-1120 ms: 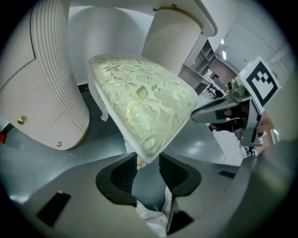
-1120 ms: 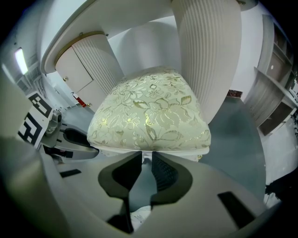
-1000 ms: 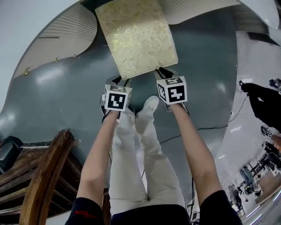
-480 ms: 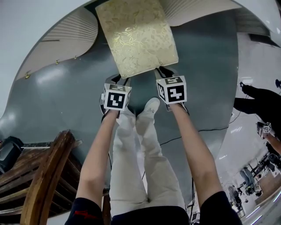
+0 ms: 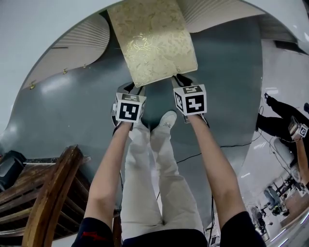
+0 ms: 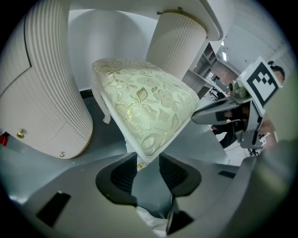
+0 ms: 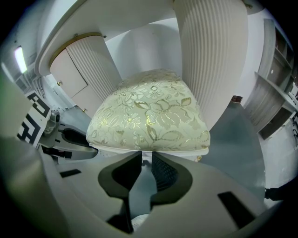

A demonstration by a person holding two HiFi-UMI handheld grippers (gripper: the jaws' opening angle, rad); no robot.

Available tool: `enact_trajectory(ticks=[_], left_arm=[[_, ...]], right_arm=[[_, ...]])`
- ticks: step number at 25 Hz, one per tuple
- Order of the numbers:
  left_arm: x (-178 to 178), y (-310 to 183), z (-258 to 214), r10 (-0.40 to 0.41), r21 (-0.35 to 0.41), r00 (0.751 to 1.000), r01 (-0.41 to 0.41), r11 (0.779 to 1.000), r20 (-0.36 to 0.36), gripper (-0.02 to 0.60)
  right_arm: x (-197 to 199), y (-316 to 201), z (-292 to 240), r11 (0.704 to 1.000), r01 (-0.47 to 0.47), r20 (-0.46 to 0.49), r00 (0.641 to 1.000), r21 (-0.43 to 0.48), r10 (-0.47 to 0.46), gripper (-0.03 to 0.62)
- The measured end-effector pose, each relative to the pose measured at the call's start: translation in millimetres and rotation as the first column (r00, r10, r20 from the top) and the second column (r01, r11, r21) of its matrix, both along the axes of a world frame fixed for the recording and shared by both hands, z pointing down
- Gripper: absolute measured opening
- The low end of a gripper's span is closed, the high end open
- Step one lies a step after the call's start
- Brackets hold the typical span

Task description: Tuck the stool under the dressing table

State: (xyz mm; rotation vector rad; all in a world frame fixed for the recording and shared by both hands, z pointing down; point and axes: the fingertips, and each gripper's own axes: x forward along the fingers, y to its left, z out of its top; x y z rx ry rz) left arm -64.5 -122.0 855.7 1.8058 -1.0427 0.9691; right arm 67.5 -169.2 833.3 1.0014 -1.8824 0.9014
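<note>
The stool (image 5: 152,43) has a cream seat with gold flowers and stands on the grey floor between the dressing table's two white fluted pedestals (image 5: 72,43) (image 5: 212,12). My left gripper (image 5: 133,88) is at its near left corner. In the left gripper view that corner (image 6: 144,107) sits between the tips of the left gripper (image 6: 148,160), and the pads hold it. My right gripper (image 5: 181,80) is at the near right corner. In the right gripper view the right gripper (image 7: 146,157) stands narrow against the white rim under the seat (image 7: 149,116).
My foot (image 5: 167,119) is on the floor just behind the grippers. A dark wooden piece of furniture (image 5: 43,193) fills the lower left. A black cable (image 5: 193,154) crosses the floor at the right, and a person (image 5: 285,120) stands far right.
The stool and both grippers have shifted a little forward towards the dressing table. The person at the far right has moved.
</note>
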Motion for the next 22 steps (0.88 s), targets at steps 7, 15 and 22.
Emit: enact_trajectory(ticks=[7,15,22], left_arm=[[-5,-23,-2,0.009,0.021,1.000,-0.009,1.000,0.014,0.155],[-9,-30,-4,0.001,0.022,1.000,-0.001,1.000,0.019,0.156],[-11,-40,-2,-0.007,0.040,1.000,0.006,0.999,0.023,0.156]], right_arm=[[-6,-22,-4,1.000,0.007,0.001,1.000,0.009,-0.007,0.089],[-10,-29,-3,1.000,0.009,0.001,1.000,0.015,-0.009,0.085],[-12,-39,-2,0.999,-0.011,0.007,1.000,0.031,0.011,0.084]])
